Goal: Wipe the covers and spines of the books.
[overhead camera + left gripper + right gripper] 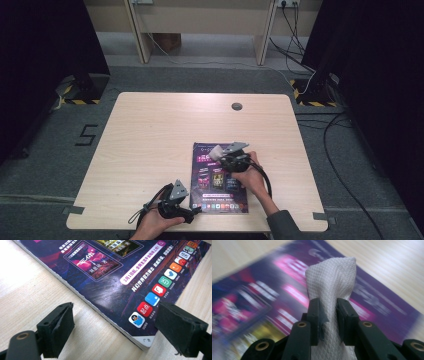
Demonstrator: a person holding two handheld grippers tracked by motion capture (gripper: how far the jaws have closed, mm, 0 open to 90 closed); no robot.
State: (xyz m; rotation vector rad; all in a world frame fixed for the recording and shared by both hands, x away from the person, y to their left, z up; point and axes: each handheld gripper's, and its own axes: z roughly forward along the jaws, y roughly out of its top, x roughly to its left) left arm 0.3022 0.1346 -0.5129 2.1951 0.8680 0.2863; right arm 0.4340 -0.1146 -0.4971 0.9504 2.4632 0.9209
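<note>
The wooden desk (150, 145) carries a purple magazine (220, 177) lying flat near its 6 o'clock edge, a little toward 3 o'clock. The right gripper (329, 315) has its jaws clamped on a folded white paper towel (332, 277) over the cover's 12 o'clock part, while the left gripper (112, 327) rests at the corner toward 7 o'clock with jaws apart, holding nothing. I think the wiping can push the magazine across the desk, because nothing pins it down.
</note>
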